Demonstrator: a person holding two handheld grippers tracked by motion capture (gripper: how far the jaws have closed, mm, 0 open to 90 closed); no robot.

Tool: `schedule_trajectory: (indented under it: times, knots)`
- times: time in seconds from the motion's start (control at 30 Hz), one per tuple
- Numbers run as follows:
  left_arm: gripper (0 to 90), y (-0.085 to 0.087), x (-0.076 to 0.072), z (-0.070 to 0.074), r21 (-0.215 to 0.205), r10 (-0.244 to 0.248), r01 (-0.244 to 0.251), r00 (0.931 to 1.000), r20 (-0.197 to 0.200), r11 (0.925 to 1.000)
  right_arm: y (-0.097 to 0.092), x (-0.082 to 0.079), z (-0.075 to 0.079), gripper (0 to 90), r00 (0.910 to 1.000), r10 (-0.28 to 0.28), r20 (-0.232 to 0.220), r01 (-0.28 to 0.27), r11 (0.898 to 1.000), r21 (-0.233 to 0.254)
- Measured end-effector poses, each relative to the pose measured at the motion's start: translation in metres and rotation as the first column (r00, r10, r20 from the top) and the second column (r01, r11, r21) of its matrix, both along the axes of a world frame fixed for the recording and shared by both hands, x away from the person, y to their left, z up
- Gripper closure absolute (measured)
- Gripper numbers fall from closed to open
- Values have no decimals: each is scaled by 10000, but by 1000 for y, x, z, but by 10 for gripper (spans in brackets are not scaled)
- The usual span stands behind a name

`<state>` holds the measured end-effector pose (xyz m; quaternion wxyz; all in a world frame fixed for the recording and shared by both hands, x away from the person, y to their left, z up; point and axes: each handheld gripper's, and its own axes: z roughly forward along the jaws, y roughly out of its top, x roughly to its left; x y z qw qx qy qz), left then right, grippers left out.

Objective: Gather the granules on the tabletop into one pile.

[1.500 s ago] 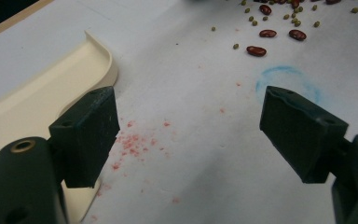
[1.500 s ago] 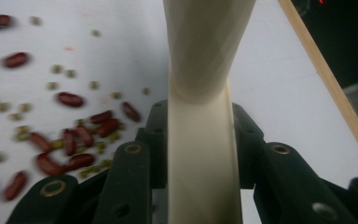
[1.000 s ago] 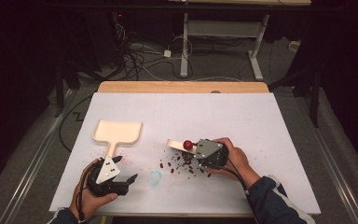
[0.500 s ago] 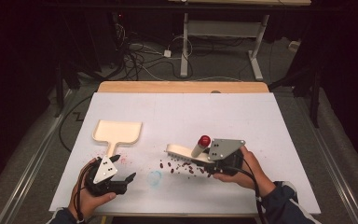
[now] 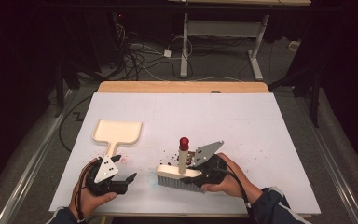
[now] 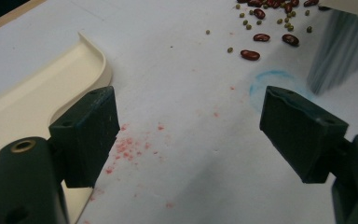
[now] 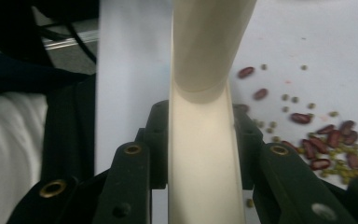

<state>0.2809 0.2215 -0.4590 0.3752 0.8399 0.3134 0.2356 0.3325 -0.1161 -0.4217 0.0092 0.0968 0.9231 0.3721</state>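
A white sheet (image 5: 261, 140) is spread over the table. A cream dustpan (image 5: 117, 132) is laid at its left, just ahead of the left gripper (image 5: 128, 179), whose jaws are held wide apart with nothing between them. The brush (image 5: 179, 171) is clamped by its back in the right gripper (image 5: 204, 173), bristles set on the sheet, red-tipped handle upright. Red and green beans (image 6: 261, 28) are scattered just beyond the bristles, between brush and dustpan.

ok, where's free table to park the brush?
Bare sheet behind the dustpan and brush, plus the right side past the right gripper. Crowded: spilled beans between the brush and the left gripper.
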Motion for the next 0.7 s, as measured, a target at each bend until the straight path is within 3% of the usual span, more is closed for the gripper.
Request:
schedule_trajectory:
  times: [0.27, 0.43, 0.6, 0.63, 0.7]
  knots:
    - [189, -1, 0, 0, 7, -70, 70, 10000, -29, 10000, -11, 24, -1, 677, 9964, -844, -67, 844, 9964, -57]
    - [189, -2, 1, -1, 70, -125, 126, 9999, -88, 9999, -21, 36, 3, 678, 9897, -1394, 338, 1396, 9902, -45]
    - [189, -3, 1, -1, 58, -137, 138, 9998, -115, 9999, -28, 33, 12, 678, 9923, -1155, 453, 1139, 9928, 364]
    - [189, -3, 1, -1, 58, -131, 132, 9998, -122, 9999, -32, 27, 19, 678, 9935, -781, 829, 745, 9962, 449]
    - [189, -3, 1, -2, 73, -129, 130, 9998, -129, 9999, -34, 24, 21, 678, 9940, -495, 976, 445, 9976, 522]
